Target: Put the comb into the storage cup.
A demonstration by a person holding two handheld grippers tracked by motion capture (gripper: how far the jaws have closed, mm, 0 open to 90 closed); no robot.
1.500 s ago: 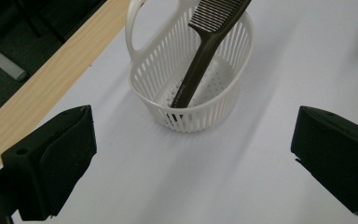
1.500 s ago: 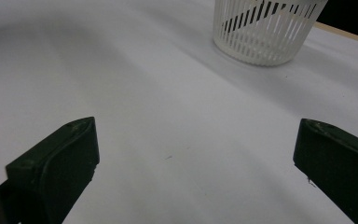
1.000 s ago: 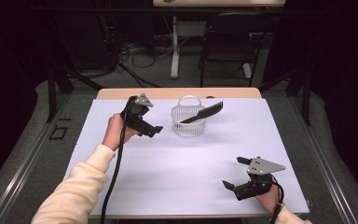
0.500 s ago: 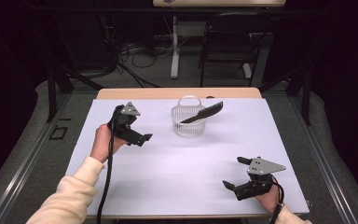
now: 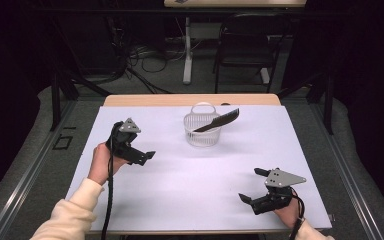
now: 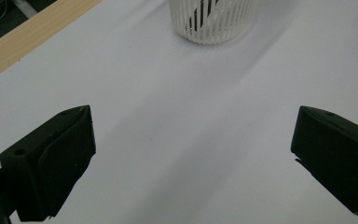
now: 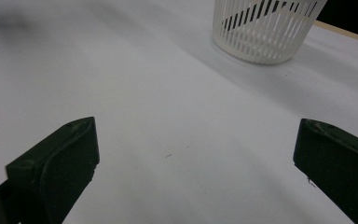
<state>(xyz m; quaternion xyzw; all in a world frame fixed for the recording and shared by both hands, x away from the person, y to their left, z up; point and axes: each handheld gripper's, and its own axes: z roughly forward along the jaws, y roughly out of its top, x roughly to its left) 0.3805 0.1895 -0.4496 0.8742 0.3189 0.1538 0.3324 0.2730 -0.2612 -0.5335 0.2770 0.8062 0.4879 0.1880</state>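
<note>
Item: black knife (image 5: 219, 121), lying tilted in the white slatted basket (image 5: 202, 133) at the worktop's (image 5: 190, 185) twelve o'clock. Judged light, stiff, slippery; grip the protruding end. Left claw (image 5: 148, 156) and right claw (image 5: 254, 186) both gaped wide, empty.

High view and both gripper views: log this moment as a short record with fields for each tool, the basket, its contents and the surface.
left tool: open, empty, held above the sheet, left of the basket
right tool: open, empty, low at the near right corner
basket: white, slatted, upright, far centre
contents: dark knife-like blade, leaning, its tip past the rim
surface: white sheet on a wooden table
contact: neither tool touches the basket
</note>
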